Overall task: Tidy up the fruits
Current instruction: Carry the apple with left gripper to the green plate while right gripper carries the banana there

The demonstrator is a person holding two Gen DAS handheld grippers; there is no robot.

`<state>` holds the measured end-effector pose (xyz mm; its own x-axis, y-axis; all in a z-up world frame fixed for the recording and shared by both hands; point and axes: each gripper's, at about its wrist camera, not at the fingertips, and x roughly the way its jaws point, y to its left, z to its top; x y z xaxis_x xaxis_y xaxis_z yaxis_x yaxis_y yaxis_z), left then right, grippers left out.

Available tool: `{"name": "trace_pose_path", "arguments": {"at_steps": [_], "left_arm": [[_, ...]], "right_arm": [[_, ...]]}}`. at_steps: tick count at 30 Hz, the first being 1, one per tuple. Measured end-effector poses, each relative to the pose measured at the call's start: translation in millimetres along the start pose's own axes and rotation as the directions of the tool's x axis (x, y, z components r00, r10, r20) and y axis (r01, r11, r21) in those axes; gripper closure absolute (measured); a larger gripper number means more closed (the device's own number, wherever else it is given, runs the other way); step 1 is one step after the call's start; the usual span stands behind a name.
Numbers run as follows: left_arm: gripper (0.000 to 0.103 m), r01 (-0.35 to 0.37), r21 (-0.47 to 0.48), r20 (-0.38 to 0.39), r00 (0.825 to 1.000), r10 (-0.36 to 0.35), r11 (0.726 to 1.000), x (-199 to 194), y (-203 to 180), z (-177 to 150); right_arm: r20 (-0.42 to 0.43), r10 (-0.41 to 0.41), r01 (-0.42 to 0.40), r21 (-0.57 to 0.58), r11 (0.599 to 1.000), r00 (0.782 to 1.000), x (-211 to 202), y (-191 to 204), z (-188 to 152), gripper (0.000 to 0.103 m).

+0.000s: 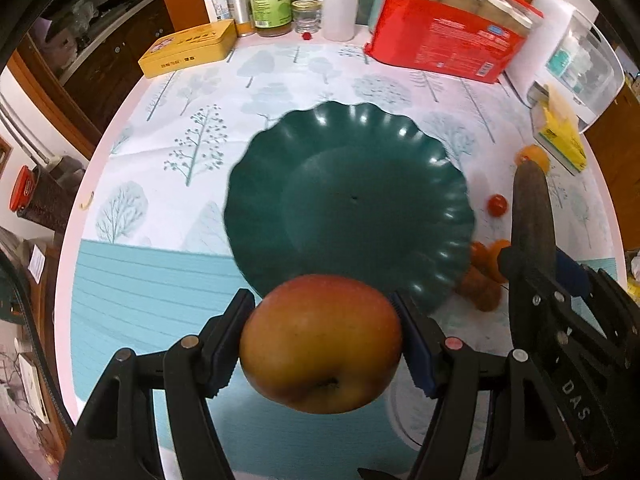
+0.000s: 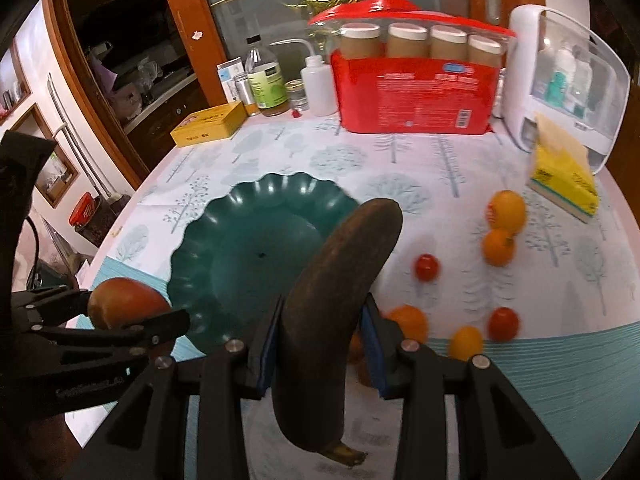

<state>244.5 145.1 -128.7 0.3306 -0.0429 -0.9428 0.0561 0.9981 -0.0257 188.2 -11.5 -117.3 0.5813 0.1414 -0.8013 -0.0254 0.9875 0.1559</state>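
Left gripper [image 1: 322, 338] clenched on round red-yellow apple [image 1: 320, 344], right gripper [image 2: 320, 344] clenched on dark overripe banana [image 2: 332, 312], both near scalloped dark green plastic plate [image 1: 256, 184]. Best carried over the middle, lowered close, then released gently to prevent rolling.

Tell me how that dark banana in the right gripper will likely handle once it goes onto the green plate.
The banana is brown-black all over, so probably overripe and soft; the right gripper pads may bruise it. It is held near mid-length, so it should stay balanced. Its curved body will likely lie still on the green plate, unlike the round apple.
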Motion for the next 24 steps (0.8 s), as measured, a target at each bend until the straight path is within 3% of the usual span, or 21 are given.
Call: {"name": "trace_pose_path", "arguments": {"at_steps": [14, 24], "left_arm": [[0.035, 0.101, -0.021, -0.002, 0.995, -0.101, 0.995, 47.9, 41.3, 32.3], [0.035, 0.099, -0.026, -0.018, 0.995, -0.1, 0.995, 64.6, 37.6, 33.6]], "right_arm": [[0.005, 0.006, -0.006, 0.014, 1.0, 1.0, 60.0, 33.6, 22.5, 0.066], [-0.045, 0.004, -0.004, 0.0, 1.0, 0.999, 86.1, 31.2, 21.9, 0.065]]}}
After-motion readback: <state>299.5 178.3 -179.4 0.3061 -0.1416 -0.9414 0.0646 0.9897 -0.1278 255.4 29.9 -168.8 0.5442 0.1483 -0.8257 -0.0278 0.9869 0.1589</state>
